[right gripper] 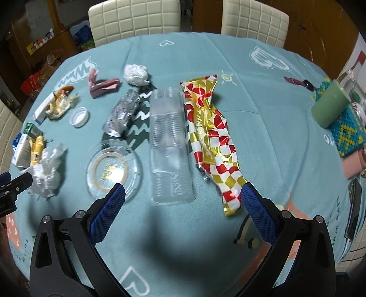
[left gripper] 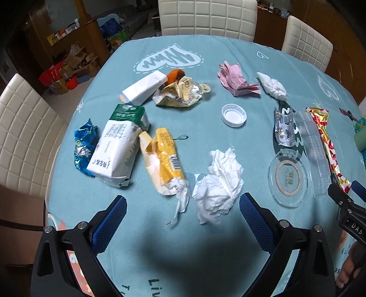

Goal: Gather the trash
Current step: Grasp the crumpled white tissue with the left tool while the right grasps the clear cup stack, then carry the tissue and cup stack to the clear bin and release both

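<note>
Trash lies scattered over a teal tablecloth (left gripper: pixel 205 109). My left gripper (left gripper: pixel 183 205) stands open above a crumpled white tissue (left gripper: pixel 219 182) and the torn end of a yellow packet (left gripper: pixel 163 160). Beyond these lie a white milk carton (left gripper: pixel 116 146), a blue wrapper (left gripper: pixel 84 144), a white bottle cap (left gripper: pixel 234 115) and pink paper (left gripper: pixel 235 80). My right gripper (right gripper: pixel 183 196) is open over the near end of a clear plastic tray (right gripper: pixel 170 146). A red-and-gold wrapper (right gripper: pixel 212 139) lies to its right and a clear round lid (right gripper: pixel 113 169) to its left.
White padded chairs (left gripper: pixel 207 17) ring the table. A green cup (right gripper: pixel 329 107) and a beaded box (right gripper: pixel 347 130) stand at the right edge, with a dark phone (right gripper: pixel 353 212) nearer. A crushed clear cup (right gripper: pixel 122 113) and white wad (right gripper: pixel 136 74) lie mid-table.
</note>
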The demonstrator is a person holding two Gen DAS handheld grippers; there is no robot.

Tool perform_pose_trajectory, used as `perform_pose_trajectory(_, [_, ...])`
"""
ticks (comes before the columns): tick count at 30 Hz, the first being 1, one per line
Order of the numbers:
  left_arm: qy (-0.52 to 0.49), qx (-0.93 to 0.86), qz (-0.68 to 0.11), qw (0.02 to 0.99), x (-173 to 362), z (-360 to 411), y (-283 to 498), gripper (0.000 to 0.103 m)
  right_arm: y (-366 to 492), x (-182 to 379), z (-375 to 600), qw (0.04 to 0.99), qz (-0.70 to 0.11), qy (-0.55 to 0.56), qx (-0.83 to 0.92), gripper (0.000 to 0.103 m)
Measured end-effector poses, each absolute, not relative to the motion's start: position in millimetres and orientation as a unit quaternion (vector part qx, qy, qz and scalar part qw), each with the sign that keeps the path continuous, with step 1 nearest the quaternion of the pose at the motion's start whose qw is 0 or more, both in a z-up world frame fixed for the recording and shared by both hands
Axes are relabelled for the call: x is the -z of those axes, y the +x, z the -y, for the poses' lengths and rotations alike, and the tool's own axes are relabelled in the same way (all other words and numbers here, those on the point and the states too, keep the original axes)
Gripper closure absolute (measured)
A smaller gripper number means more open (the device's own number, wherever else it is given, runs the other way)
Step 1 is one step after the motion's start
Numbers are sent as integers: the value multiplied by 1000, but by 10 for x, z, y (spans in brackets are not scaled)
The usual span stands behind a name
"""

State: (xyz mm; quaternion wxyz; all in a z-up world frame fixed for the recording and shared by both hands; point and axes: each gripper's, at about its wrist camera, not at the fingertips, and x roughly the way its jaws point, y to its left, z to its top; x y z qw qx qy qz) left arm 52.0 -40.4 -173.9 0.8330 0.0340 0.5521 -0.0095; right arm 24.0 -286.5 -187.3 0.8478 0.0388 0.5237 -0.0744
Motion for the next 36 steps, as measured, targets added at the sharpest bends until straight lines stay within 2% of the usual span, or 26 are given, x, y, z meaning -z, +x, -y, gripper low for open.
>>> perform_pose_trajectory(5, [55,24,-550,833,1794,607,629,7,368,1946,2831,848,-527,36,47,15])
perform_pose_trajectory(7, [61,21,-556,829,1854,649,677,7,400,1990,2785,845,-532,28,37,27])
perform_pose_trajectory(8, [63,21,-559,827,1887,669,687,10,413,2029,2758,843,-537,24,31,31])
perform_pose_trajectory(9, [62,24,-562,825,1918,690,697,18,415,2059,2746,841,-540,22,28,35])
perform_pose_trajectory(11, [61,27,-569,819,1975,722,706,24,419,2144,2722,833,-552,19,20,44])
perform_pose_trajectory(12, [64,28,-574,816,2019,743,710,32,421,2183,2717,830,-557,19,18,49])
perform_pose_trajectory(13, [66,30,-580,812,2053,755,705,38,411,2208,2717,830,-558,18,17,51])
perform_pose_trajectory(14, [65,33,-585,807,2095,768,701,58,391,2196,2720,833,-552,17,14,52])
perform_pose_trajectory(15, [59,40,-595,801,2146,774,702,70,385,2196,2718,833,-553,17,10,53])
perform_pose_trajectory(18, [44,50,-590,804,2115,763,682,84,356,2163,2735,836,-548,27,6,55])
perform_pose_trajectory(24, [16,60,-577,814,1937,681,612,88,278,1957,2706,858,-512,26,-2,57])
perform_pose_trajectory(34, [-24,99,-540,835,1565,477,334,87,74,1673,2516,877,-479,22,-12,57])
perform_pose_trajectory(35, [-28,101,-542,834,1563,450,322,85,55,1663,2483,877,-479,19,-15,57])
perform_pose_trajectory(36, [-29,104,-546,831,1567,411,318,72,21,1651,2438,878,-478,16,-19,57])
